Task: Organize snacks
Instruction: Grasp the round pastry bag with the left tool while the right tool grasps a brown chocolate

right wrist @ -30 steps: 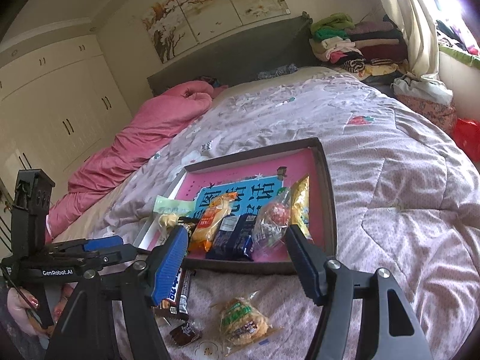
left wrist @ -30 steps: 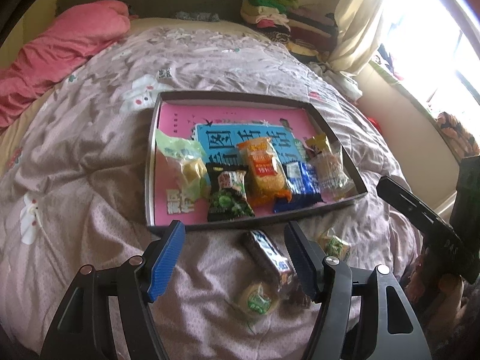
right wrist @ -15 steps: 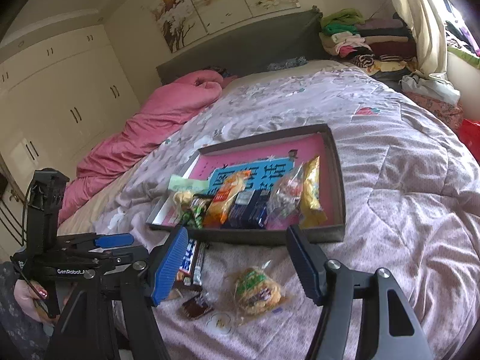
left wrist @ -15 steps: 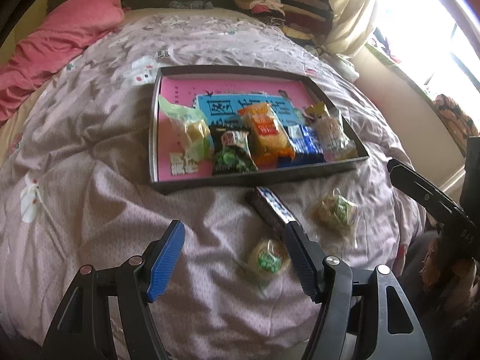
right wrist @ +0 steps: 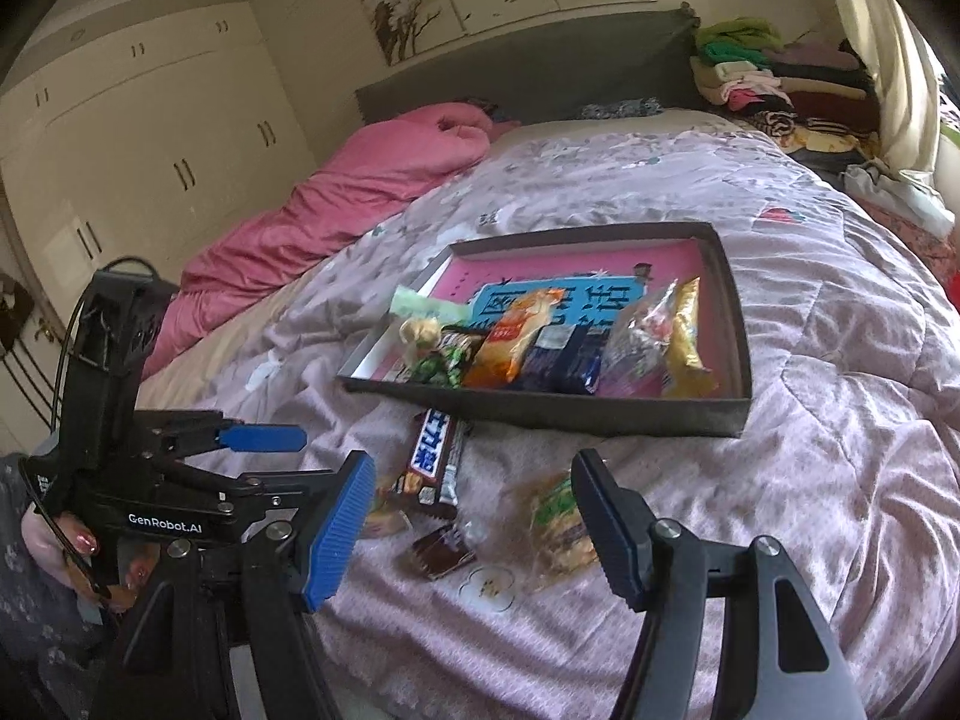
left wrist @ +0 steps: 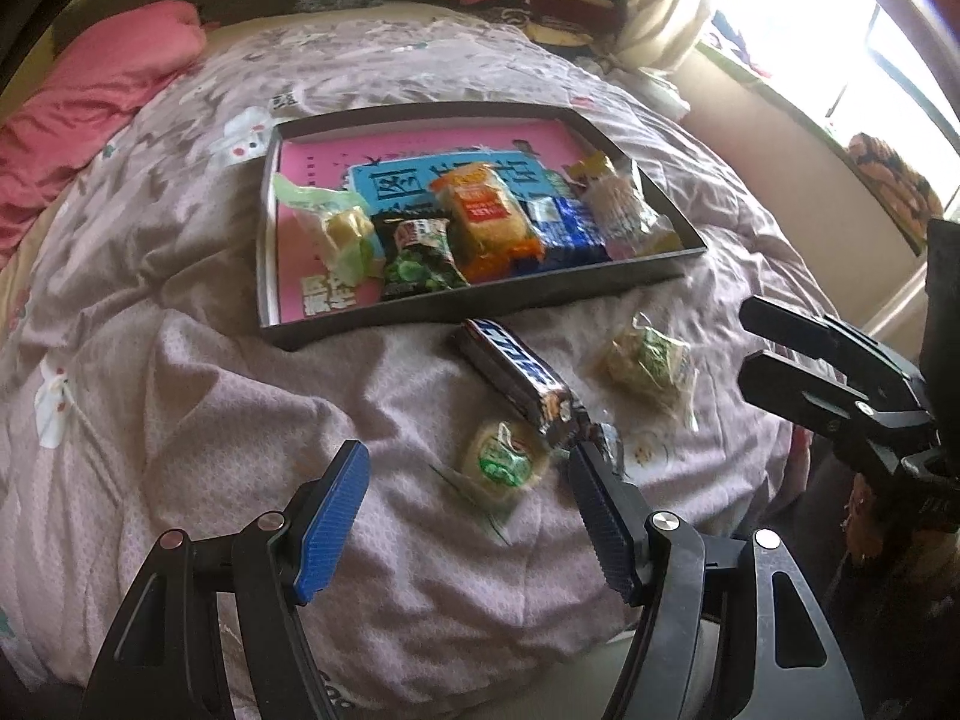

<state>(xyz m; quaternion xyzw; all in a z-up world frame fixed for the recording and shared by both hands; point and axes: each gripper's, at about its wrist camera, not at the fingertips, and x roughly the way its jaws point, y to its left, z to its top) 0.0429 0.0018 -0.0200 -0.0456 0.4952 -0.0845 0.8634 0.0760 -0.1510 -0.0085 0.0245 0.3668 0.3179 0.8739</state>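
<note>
Snacks sit in two groups on the quilt (left wrist: 180,396): a row of packets lines the near edge of the dark tray (left wrist: 480,306), and four more lie loose on the bedcover just in front of it. Inside the tray, left to right in the left wrist view, we've got a pale green bag (left wrist: 327,222), a dark green packet (left wrist: 420,261), an orange pack (left wrist: 486,219), a blue packet (left wrist: 564,228) and a clear wrapped one (left wrist: 624,210). Out on the quilt, a chocolate bar (left wrist: 516,375) lies angled toward the tray, a round green-labelled cake (left wrist: 504,462) sits touching its near end, a clear bag of green-labelled biscuit (left wrist: 648,360) lies to the right, and a small brown piece (right wrist: 441,552) rests near the bar. Left gripper (left wrist: 468,516) hovers over the round cake, jaws parted, nothing between the pads. Right gripper (right wrist: 471,516) hangs above the loose pile, fingers spread and empty. A pink duvet (right wrist: 360,192) is bunched along the far side.
</note>
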